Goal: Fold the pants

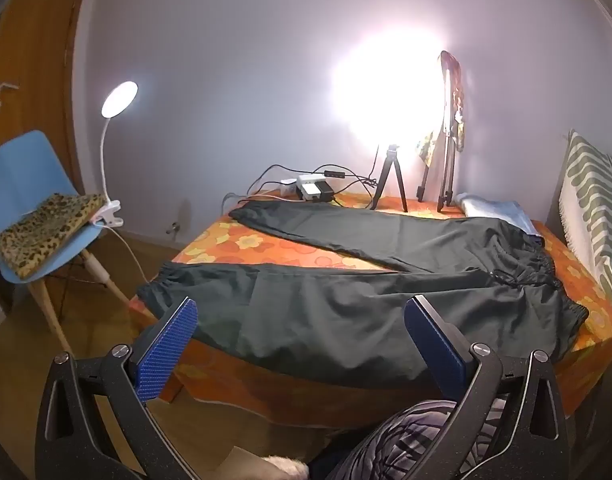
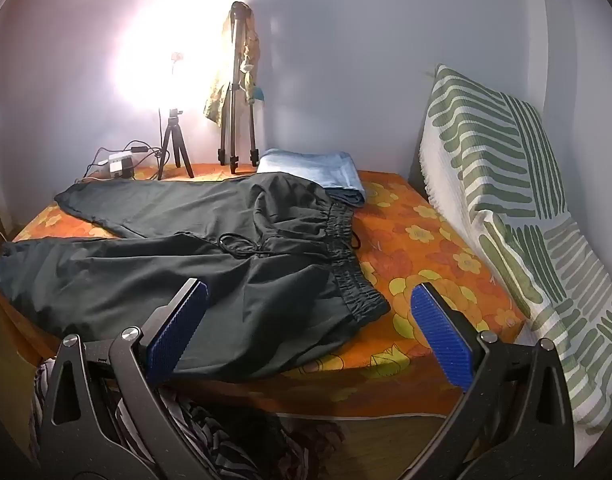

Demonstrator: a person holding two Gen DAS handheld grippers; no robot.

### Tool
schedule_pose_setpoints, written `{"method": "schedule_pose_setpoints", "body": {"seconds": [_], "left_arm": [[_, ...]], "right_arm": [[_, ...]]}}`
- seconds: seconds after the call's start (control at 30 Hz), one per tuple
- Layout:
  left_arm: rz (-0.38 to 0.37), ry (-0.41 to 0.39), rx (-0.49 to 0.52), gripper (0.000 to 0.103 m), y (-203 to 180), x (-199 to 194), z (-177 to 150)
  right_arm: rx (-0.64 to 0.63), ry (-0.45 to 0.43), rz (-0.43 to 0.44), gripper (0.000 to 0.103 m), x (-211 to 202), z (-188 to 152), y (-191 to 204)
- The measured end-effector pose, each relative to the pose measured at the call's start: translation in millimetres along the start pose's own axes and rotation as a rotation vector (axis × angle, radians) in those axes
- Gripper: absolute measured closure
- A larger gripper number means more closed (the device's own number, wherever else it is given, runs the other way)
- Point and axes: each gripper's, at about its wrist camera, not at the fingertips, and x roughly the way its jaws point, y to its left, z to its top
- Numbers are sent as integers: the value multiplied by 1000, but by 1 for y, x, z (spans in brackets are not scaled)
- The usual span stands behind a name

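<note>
On the bed (image 2: 446, 240), pants (image 1: 366, 292) lie flat, unfolded.
Long axis runs crosswise; waistband nearer right gripper (image 2: 310, 320), cuffs nearer left gripper (image 1: 301, 332); both spread, empty.

Pale wall (image 1: 245, 60), wooden floor (image 1: 89, 312), blue chair (image 1: 25, 176) beside door (image 1: 29, 60)

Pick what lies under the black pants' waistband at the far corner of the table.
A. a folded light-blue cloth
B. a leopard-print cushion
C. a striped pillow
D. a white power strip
A: the black pants overlap the near edge of the folded light-blue cloth.
</note>
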Motion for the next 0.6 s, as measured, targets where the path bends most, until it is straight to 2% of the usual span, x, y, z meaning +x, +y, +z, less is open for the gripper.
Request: {"method": "schedule_pose_setpoints", "body": {"seconds": [0.6], "left_arm": [[0,-1,-1,0,-2,0,-2]], "right_arm": [[-3,-2,-4,0,1,-3,0]]}}
